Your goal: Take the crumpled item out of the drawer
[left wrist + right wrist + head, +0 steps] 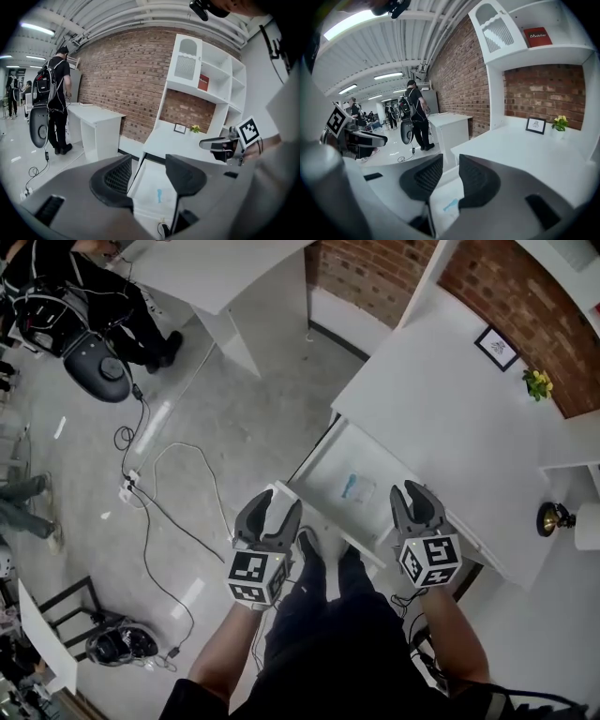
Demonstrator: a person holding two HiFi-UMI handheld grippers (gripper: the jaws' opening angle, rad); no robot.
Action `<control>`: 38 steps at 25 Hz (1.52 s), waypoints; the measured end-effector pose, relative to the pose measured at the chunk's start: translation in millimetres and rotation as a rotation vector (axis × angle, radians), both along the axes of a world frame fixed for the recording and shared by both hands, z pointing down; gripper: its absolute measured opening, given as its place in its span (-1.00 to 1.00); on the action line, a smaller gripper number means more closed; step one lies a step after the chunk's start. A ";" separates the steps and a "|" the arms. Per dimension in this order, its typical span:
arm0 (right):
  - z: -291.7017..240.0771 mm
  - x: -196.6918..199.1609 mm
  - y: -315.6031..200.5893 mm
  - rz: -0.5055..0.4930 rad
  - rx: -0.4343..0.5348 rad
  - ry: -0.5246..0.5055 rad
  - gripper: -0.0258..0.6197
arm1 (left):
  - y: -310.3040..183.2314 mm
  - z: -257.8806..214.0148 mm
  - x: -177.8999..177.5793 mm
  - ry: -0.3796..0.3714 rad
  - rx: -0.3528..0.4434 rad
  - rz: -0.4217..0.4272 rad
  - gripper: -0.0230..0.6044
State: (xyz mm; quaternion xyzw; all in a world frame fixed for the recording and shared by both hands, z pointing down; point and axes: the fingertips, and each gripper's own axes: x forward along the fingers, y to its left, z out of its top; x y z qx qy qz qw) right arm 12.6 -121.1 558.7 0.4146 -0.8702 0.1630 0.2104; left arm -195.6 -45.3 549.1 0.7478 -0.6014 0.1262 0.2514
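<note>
A white desk has its drawer pulled out toward me. On the drawer's floor lies a small pale crumpled item with a light-blue patch, also seen in the left gripper view and the right gripper view. My left gripper hovers open over the drawer's front left corner, nothing between its fingers. My right gripper is held above the drawer's right side, jaws a little apart and empty. Neither gripper touches the item.
A framed picture and yellow flowers stand at the desk's back. Cables trail over the floor at left. A person with a backpack stands by a second white desk. My shoes are below the drawer front.
</note>
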 end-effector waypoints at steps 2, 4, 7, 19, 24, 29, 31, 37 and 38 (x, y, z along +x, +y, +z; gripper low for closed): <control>16.4 -2.8 -1.7 -0.019 -0.023 0.008 -0.60 | -2.6 5.7 1.3 0.002 -0.018 -0.006 -0.27; 34.5 -5.7 -3.3 -0.046 -0.044 0.022 -0.60 | -3.9 9.7 5.2 0.005 -0.033 -0.013 -0.27; 62.5 -5.3 -7.8 -0.082 -0.074 0.042 -0.60 | -7.8 19.0 14.8 -0.004 -0.051 -0.009 -0.27; 165.4 -4.8 -1.9 -0.177 -0.225 0.111 -0.62 | -7.1 69.0 17.7 -0.014 -0.143 -0.034 -0.27; 200.2 -15.9 3.7 -0.218 -0.280 0.140 -0.62 | 1.4 85.2 12.4 -0.009 -0.174 -0.043 -0.27; 233.4 -31.2 10.0 -0.300 -0.309 0.205 -0.63 | 5.6 99.4 2.4 -0.006 -0.200 -0.061 -0.27; 248.9 -36.3 12.7 -0.341 -0.323 0.247 -0.63 | 5.1 103.1 -1.1 -0.004 -0.206 -0.068 -0.27; 292.6 -44.0 27.7 -0.458 -0.384 0.397 -0.63 | 10.9 114.5 -8.4 0.013 -0.235 -0.096 -0.27; 298.9 -44.3 29.8 -0.483 -0.387 0.429 -0.63 | 12.0 117.0 -9.8 0.015 -0.239 -0.100 -0.27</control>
